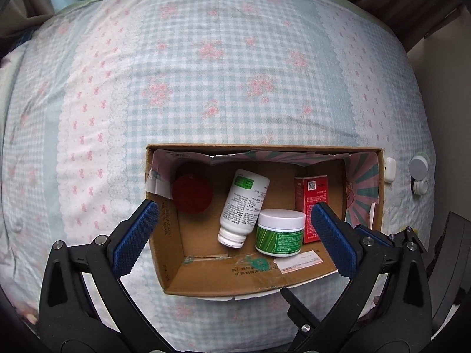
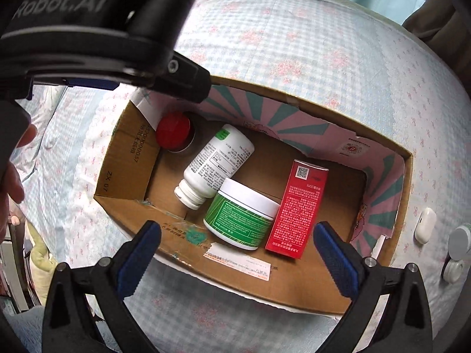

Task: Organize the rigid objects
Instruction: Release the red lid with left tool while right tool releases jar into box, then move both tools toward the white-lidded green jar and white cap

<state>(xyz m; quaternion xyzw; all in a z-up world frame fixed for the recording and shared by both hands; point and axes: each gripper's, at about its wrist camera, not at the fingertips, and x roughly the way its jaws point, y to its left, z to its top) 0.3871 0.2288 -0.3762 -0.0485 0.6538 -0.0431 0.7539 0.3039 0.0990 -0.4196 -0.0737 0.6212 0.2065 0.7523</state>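
Note:
An open cardboard box sits on a bed. Inside it lie a white pill bottle on its side, a green jar with a white lid, a red carton and a red-lidded container in the far left corner. My left gripper hangs open above the box, nothing between its blue pads. My right gripper is open too, above the box's near wall. The left gripper's black body fills the right wrist view's upper left.
A checked, flowered bedsheet covers the bed around the box. Right of the box lie a small white case and round white and grey caps. A person's hand shows at the left edge.

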